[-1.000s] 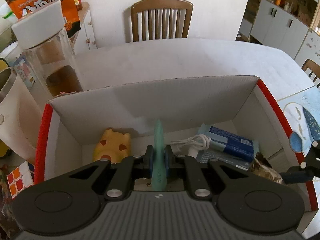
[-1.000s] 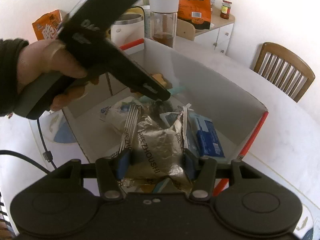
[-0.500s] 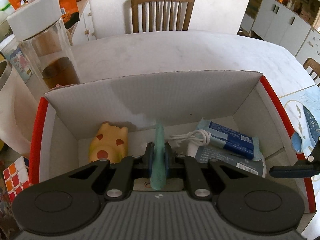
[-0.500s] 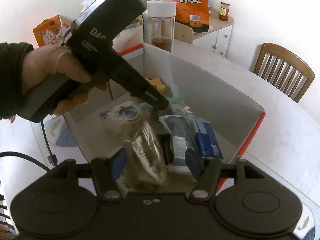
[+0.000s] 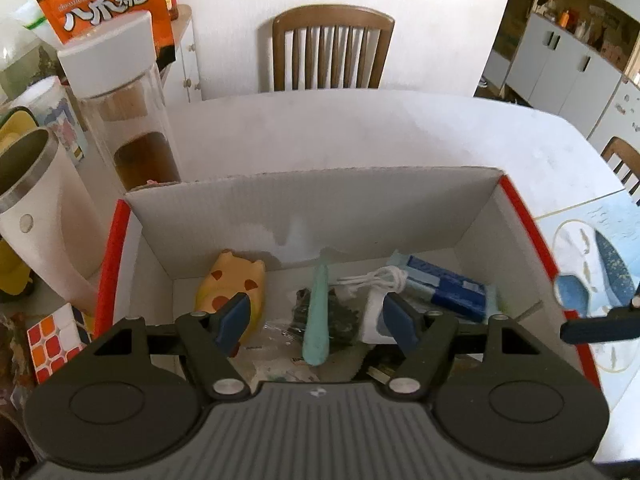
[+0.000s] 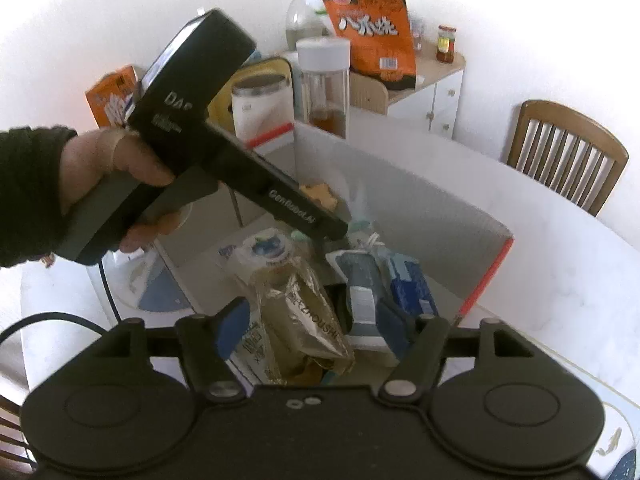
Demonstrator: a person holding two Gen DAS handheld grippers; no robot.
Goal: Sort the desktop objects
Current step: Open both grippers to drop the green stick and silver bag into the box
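Your cardboard box [image 5: 312, 208] holds everything. Your left gripper [image 5: 316, 322] hangs over it with jaws spread, empty. Your right gripper [image 6: 310, 326] is likewise spread wide above the snack packet [image 6: 300, 304]. The teal pen-like stick [image 5: 318, 312] lies loose inside, long axis toward the far wall, narrow tip pointing away.

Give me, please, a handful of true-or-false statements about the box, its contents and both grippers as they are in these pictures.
1. The left gripper is open. True.
2. The teal tool lies inside the cardboard box. True.
3. The right gripper is clamped on the clear snack bag. False: its jaws stand apart, and the bag lies in the box.
4. The glass bottle stands inside the box. False: it stands outside, behind the box's far-left corner.
5. The yellow pig toy lies left of the teal tool in the left wrist view. True.
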